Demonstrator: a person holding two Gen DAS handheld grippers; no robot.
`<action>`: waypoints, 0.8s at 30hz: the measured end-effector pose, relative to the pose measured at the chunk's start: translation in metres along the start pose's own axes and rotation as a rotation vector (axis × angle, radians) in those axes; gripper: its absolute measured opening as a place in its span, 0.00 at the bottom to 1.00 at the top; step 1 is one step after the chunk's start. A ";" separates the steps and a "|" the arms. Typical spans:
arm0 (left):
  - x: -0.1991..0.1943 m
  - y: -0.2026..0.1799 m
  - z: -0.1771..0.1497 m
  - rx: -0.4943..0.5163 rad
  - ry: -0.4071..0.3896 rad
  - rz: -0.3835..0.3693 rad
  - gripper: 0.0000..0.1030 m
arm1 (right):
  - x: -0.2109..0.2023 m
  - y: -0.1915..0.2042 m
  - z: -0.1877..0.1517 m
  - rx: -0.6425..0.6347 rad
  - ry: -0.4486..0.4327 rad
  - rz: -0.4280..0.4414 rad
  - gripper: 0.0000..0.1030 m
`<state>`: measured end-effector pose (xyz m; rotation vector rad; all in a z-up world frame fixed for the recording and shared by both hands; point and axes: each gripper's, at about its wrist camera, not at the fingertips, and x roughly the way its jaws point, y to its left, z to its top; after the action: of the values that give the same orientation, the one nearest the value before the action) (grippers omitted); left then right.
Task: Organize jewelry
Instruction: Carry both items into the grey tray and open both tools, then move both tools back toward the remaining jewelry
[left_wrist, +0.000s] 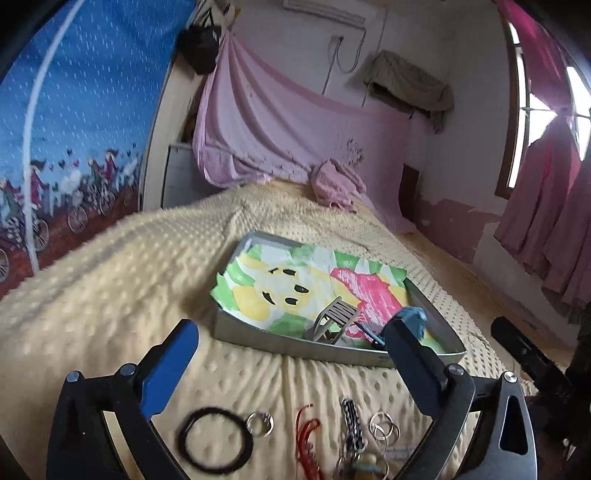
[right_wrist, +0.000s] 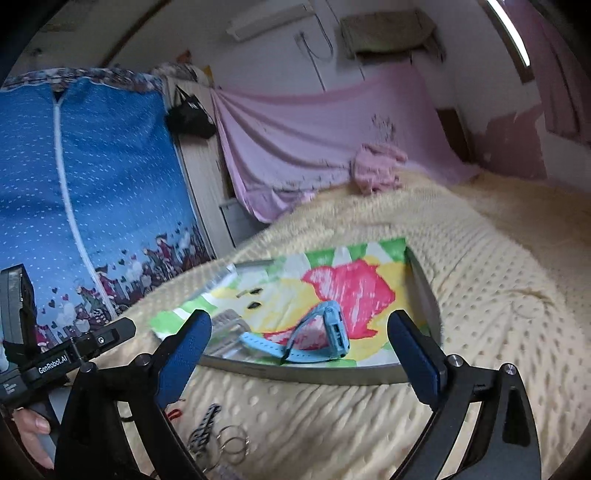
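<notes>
Left gripper (left_wrist: 291, 354) spread wide, blue-padded fingers (left_wrist: 168, 373) far apart with nothing between them, tilted a little downward — right gripper (right_wrist: 299, 350) likewise agape and empty, a hand (right_wrist: 35, 439) wrapped around the left handle at the lower edge.

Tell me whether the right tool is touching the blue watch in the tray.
Apart. The right wrist view shows the right tool open, its fingers nearer the camera, flanking the blue watch, which lies in the tray.

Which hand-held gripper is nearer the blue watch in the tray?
Right. The right hand-held gripper faces the blue watch straight on, jaws open just short of the tray. The left hand-held gripper is aimed farther left, with the watch beyond its right finger.
</notes>
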<state>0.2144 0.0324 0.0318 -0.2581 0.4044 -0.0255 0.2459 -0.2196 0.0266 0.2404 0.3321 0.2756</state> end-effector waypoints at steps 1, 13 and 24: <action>-0.007 0.000 -0.002 0.008 -0.013 0.006 0.99 | -0.008 0.003 0.000 -0.013 -0.016 0.002 0.91; -0.072 -0.007 -0.038 0.097 -0.091 0.032 0.99 | -0.078 0.027 -0.019 -0.146 -0.041 0.017 0.92; -0.081 -0.005 -0.070 0.109 -0.020 0.034 0.99 | -0.093 0.027 -0.041 -0.221 0.038 0.013 0.92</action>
<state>0.1125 0.0163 0.0021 -0.1439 0.3859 -0.0117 0.1414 -0.2154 0.0233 0.0194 0.3347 0.3279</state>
